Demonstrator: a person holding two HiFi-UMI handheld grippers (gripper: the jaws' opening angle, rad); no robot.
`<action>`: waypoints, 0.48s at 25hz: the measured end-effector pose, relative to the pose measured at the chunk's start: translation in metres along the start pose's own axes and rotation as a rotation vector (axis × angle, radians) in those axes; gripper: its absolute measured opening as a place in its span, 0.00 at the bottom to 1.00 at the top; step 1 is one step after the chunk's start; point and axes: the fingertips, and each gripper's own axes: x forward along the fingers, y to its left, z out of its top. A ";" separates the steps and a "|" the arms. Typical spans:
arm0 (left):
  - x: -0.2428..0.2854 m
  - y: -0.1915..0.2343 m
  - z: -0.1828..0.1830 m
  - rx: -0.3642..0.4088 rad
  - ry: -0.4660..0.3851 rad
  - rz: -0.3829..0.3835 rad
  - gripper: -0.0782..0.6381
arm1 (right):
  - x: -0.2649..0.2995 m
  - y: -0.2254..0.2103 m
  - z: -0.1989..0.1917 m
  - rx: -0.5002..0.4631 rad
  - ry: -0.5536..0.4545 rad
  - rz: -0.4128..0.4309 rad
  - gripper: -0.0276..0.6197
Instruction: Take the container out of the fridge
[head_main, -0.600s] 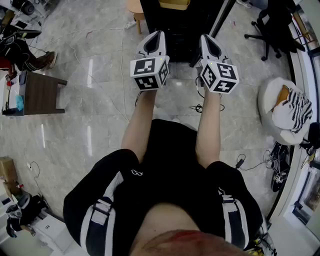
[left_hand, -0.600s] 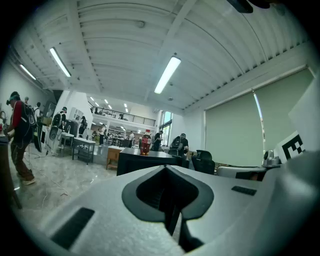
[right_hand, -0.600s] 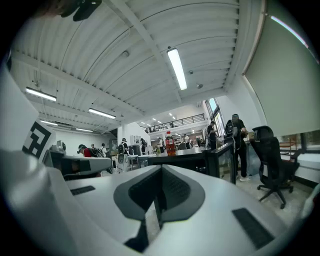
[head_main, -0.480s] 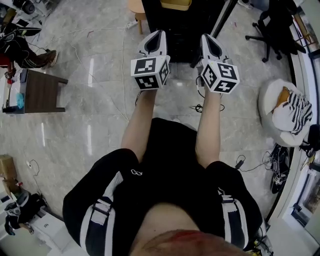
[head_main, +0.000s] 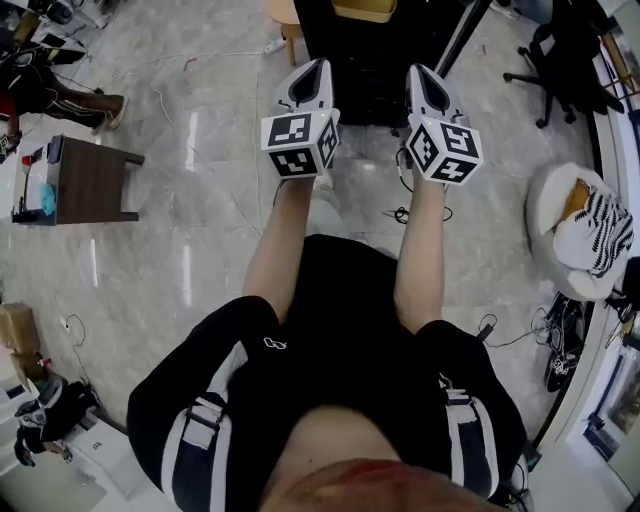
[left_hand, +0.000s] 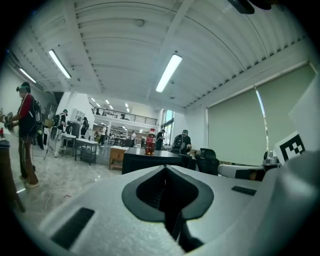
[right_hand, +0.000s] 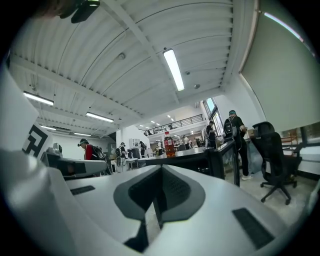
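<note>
You stand over a marble floor (head_main: 190, 120) with both forearms stretched forward. The left tongs (head_main: 312, 68) and the right tongs (head_main: 421, 75) are side by side but apart, level with each other, and their tips reach the near edge of a black cabinet (head_main: 365, 55).

In the left gripper view the left tongs (left_hand: 168, 172) are pressed together along a thin seam, with nothing between them. The right tongs (right_hand: 159, 174) are the same in the right gripper view: fully closed and empty.

Past the tips, both gripper views show the black cabinet (left_hand: 150, 161) with a red-labelled drink bottle (left_hand: 150, 142) standing upright on its top. The right gripper view also catches what looks like a glass front on the cabinet's right side (right_hand: 226, 161).

The container is not visible in any view, so you cannot tell where it sits.

To your right are a black office chair (head_main: 560, 50) and a white beanbag (head_main: 560, 215) with a striped cloth on it. A small dark wooden table (head_main: 85, 185) stands well off to your left.
</note>
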 end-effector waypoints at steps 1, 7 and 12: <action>0.007 0.003 -0.001 -0.005 0.000 -0.005 0.12 | 0.006 -0.003 -0.001 -0.003 0.001 -0.005 0.06; 0.058 0.011 -0.004 -0.022 0.016 -0.039 0.12 | 0.041 -0.027 -0.004 -0.017 0.020 -0.037 0.06; 0.104 0.038 -0.017 -0.043 0.058 -0.034 0.12 | 0.087 -0.040 -0.021 -0.010 0.053 -0.046 0.06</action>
